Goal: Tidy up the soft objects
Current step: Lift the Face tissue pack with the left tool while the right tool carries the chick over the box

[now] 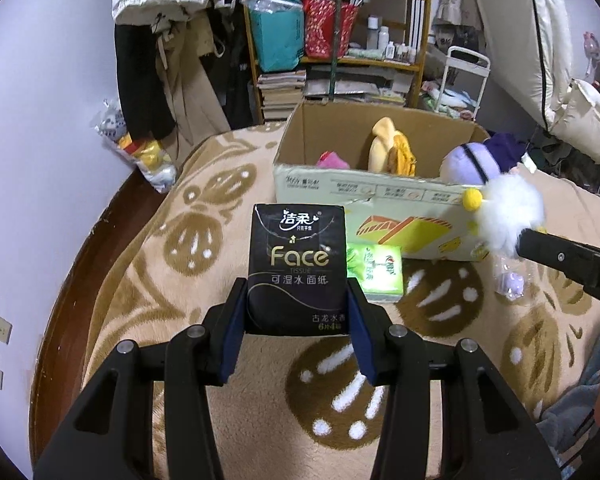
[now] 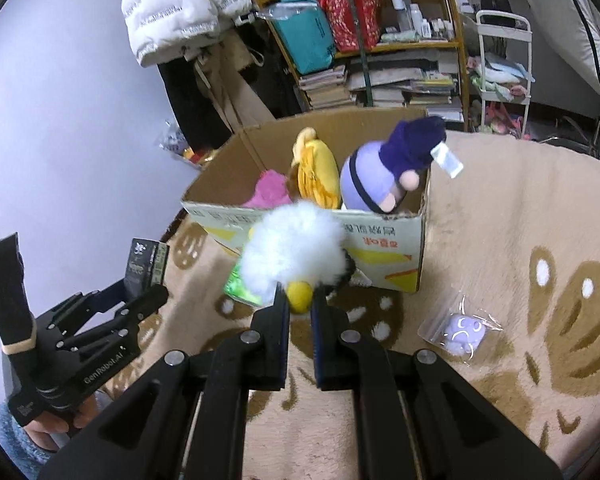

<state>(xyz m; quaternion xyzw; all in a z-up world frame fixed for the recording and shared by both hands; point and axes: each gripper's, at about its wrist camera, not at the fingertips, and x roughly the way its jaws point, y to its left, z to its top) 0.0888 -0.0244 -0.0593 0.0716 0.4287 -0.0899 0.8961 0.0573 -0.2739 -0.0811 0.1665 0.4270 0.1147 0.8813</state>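
My left gripper (image 1: 298, 308) is shut on a black "Face" tissue pack (image 1: 298, 264), held above the bed in front of the cardboard box (image 1: 364, 196). My right gripper (image 2: 300, 304) is shut on a white fluffy toy (image 2: 296, 254) with a yellow ball, just short of the box's front wall (image 2: 380, 244). That toy also shows in the left wrist view (image 1: 508, 216). The box holds a yellow plush (image 2: 316, 172), a purple plush (image 2: 384, 172) and a pink cloth (image 2: 270, 192). A green tissue pack (image 1: 376, 272) lies by the box.
A small purple toy in a clear bag (image 2: 462, 330) lies on the beige patterned blanket (image 2: 520, 240) right of the box. A cluttered bookshelf (image 1: 332, 40), hanging coats (image 1: 168, 60) and a white cart (image 2: 500, 64) stand behind the bed. A purple wall (image 1: 40, 160) is left.
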